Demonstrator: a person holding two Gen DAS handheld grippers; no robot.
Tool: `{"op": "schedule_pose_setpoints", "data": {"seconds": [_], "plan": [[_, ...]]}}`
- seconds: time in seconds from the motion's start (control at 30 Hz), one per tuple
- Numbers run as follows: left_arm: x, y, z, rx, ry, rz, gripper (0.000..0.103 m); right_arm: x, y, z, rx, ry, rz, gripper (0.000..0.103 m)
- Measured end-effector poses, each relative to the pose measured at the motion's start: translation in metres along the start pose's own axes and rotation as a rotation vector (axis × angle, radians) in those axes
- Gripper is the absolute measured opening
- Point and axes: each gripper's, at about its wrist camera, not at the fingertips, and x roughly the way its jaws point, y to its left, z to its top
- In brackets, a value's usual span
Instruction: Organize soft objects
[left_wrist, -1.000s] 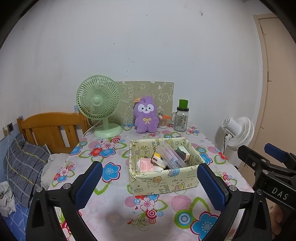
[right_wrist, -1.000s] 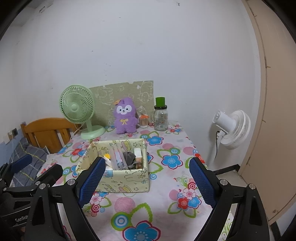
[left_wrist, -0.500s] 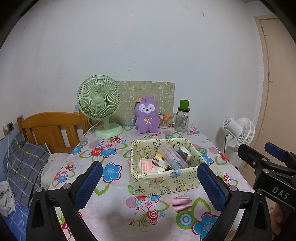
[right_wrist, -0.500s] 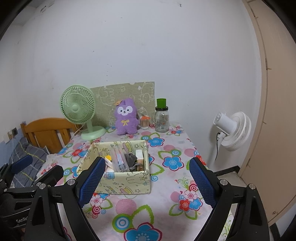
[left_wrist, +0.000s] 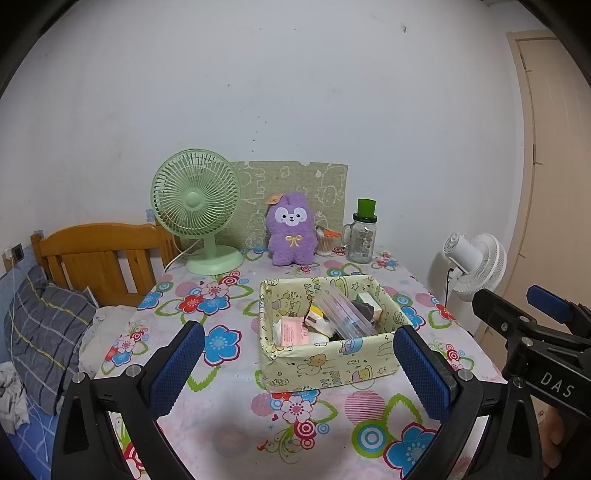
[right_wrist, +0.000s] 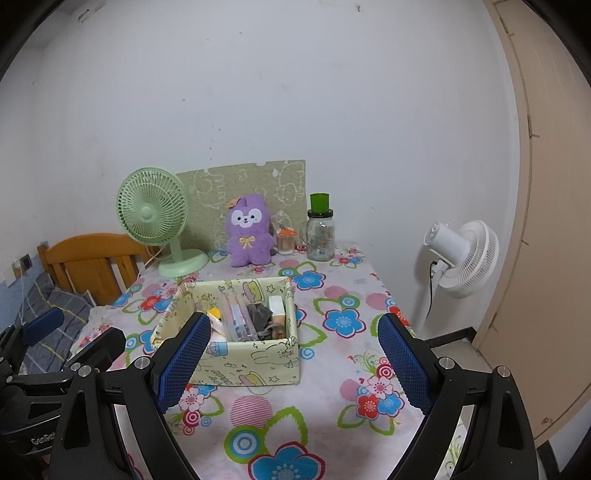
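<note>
Bedroom (wooden headboard (left_wrist: 99, 254), pillow (left_wrist: 44, 332)).

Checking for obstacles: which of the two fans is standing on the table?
The green fan, beside the purple plush; the white fan stands off the table's right edge.

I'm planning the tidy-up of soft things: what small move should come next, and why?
Probably reach the right gripper forward past the box toward the purple plush. Both grippers are open and empty, and the plush stands untouched at the table's far edge.
</note>
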Motion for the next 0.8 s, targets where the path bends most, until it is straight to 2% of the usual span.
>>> {"op": "schedule_pose_setpoints", "data": {"seconds": [0.37,0.8], "plan": [[-0.0018,0.0000,0.0013,0.000,-0.005,-0.011,0.103,-0.0016,0.0027,0.0007,0.000,-0.001,-0.018,0.094],[0.0007,-0.0071,0.0003,-0.017,-0.002,0.015,0.103,0.0037,-0.0026,-0.0002,0.012,0.003,-0.031,0.094]]}}
